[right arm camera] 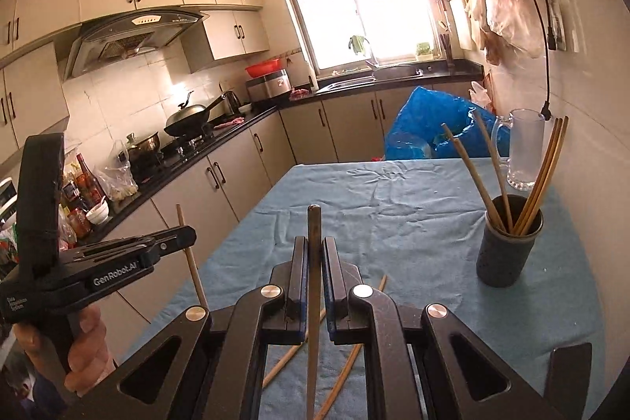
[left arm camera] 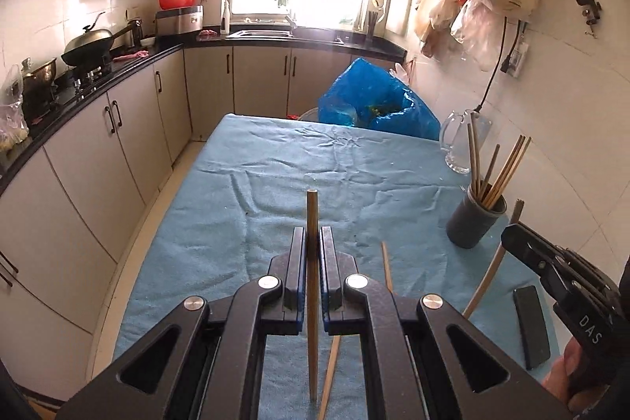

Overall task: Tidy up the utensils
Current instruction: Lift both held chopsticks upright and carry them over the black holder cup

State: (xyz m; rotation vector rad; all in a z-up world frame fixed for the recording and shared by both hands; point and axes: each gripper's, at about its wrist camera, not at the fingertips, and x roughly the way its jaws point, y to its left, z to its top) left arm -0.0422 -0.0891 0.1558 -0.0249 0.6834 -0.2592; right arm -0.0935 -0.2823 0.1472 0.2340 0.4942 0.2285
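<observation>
My left tongs [left arm camera: 313,243] are clamped on a pale wooden chopstick [left arm camera: 312,262], held upright between the pads; its tip stands above them. My right tongs [right arm camera: 315,254] grip a darker, greyish chopstick [right arm camera: 314,282] in the same upright manner.

The left wrist view alone shows a flat black block [left arm camera: 531,325] lying near the right edge of the counter [left arm camera: 275,160], and the right tongs from the side, closed on their chopstick, whose lower length angles down to the blue cloth. The right wrist view alone shows the left tongs [right arm camera: 185,235] from the side, off the left edge of the counter, with the operator's hand [right arm camera: 84,353] on the grip, and two or three loose chopsticks [right arm camera: 342,376] lying crossed on the cloth at the near edge. I cannot tell whether they touch each other.

Both views show the dark cylindrical holder [right arm camera: 508,243] standing near the right edge, with several chopsticks leaning in it at different angles. A clear glass mug [right arm camera: 525,148] stands behind it toward the far right corner. A blue plastic bag [left arm camera: 374,101] sits beyond the far edge.
</observation>
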